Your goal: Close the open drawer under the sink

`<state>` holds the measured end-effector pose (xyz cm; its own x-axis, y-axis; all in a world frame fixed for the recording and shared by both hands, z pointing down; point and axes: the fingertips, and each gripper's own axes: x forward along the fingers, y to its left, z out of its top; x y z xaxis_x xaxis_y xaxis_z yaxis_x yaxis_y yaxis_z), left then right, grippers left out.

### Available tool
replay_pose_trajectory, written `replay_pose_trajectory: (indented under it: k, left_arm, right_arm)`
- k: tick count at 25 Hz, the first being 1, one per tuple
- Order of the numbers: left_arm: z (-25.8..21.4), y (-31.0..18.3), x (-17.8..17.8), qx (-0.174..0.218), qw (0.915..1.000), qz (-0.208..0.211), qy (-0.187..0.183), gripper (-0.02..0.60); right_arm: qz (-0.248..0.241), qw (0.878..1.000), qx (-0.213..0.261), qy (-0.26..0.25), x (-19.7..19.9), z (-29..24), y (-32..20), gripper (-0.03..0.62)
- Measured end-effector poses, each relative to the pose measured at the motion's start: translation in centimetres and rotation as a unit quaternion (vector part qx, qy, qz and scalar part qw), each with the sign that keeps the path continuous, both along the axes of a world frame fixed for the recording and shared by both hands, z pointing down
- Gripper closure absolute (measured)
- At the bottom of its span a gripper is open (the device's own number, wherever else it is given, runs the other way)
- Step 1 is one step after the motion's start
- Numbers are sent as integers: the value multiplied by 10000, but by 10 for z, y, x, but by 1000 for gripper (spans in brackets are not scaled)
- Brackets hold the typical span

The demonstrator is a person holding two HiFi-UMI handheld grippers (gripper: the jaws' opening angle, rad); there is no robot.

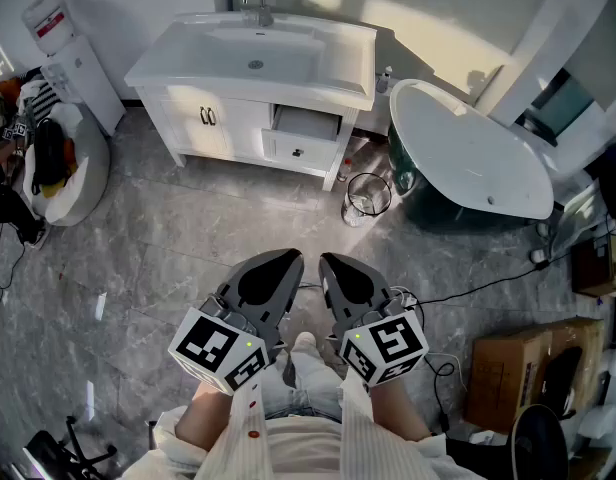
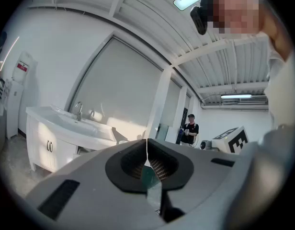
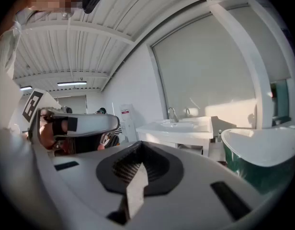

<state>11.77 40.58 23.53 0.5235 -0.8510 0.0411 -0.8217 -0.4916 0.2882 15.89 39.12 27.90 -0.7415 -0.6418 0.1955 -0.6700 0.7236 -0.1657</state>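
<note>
Head view, with both gripper views. The drawer (image 1: 300, 149) stands pulled out of the white cabinet (image 1: 213, 118), under the right end of the sink (image 1: 256, 53), on the far side of the floor. Its white front carries one dark knob, and its inside shows pale and shaded. The left gripper (image 1: 276, 260) and right gripper (image 1: 333, 264) hang near the person, well apart from the drawer. Each has its jaws pressed together on nothing. A wire bin (image 1: 367, 196) stands just right of the cabinet.
</note>
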Motion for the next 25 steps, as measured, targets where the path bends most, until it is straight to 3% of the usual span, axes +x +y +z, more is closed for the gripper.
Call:
replay_pose_trajectory:
  k: [17, 25]
  left_arm:
    - [7, 6, 41, 43, 9998, -188, -107, 563]
    - [10, -15, 25, 43, 9995, -304, -110, 563]
  right_arm:
    - [-183, 9998, 63, -106, 39, 2, 1, 585]
    - [-265, 9996, 13, -93, 27, 7, -20, 585]
